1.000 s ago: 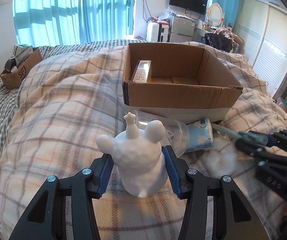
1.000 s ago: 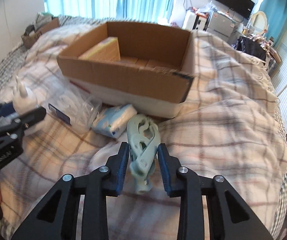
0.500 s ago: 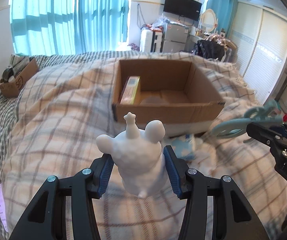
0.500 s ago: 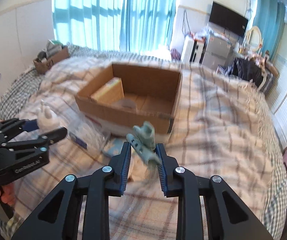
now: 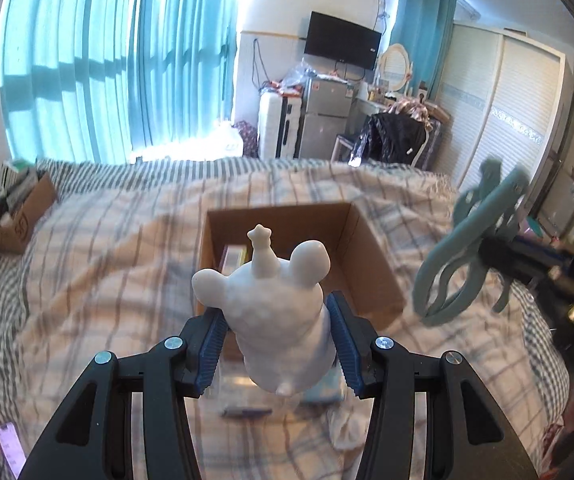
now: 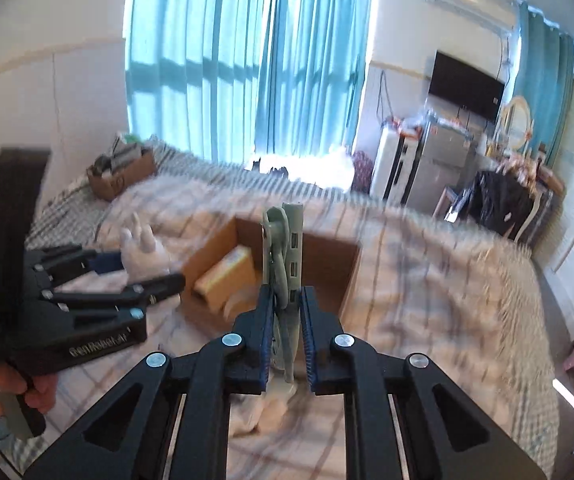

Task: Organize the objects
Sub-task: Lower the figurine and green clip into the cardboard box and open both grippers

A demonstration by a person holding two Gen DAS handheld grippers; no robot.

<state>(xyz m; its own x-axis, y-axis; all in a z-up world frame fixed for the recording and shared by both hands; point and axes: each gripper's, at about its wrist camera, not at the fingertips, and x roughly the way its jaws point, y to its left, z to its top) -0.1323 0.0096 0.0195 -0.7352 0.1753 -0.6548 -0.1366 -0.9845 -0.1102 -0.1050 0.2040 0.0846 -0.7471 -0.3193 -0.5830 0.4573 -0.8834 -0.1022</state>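
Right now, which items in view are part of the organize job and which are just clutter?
In play:
- white figurine, clamped in left gripper
- teal clip, clamped in right gripper
- open cardboard box, yellow carton inside
- blue packet and clear pack on the plaid blanket

Background:
- small box at the bed edge
- TV
- fridge

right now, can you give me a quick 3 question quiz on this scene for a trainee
1. True or false: the left gripper is shut on the white figurine.
2. What does the right gripper hold? A) a bottle B) the green clip C) nothing
3. Fill in: the yellow box lies inside the ______ on the bed.

Key: 1 true; 2 B; 3 cardboard box
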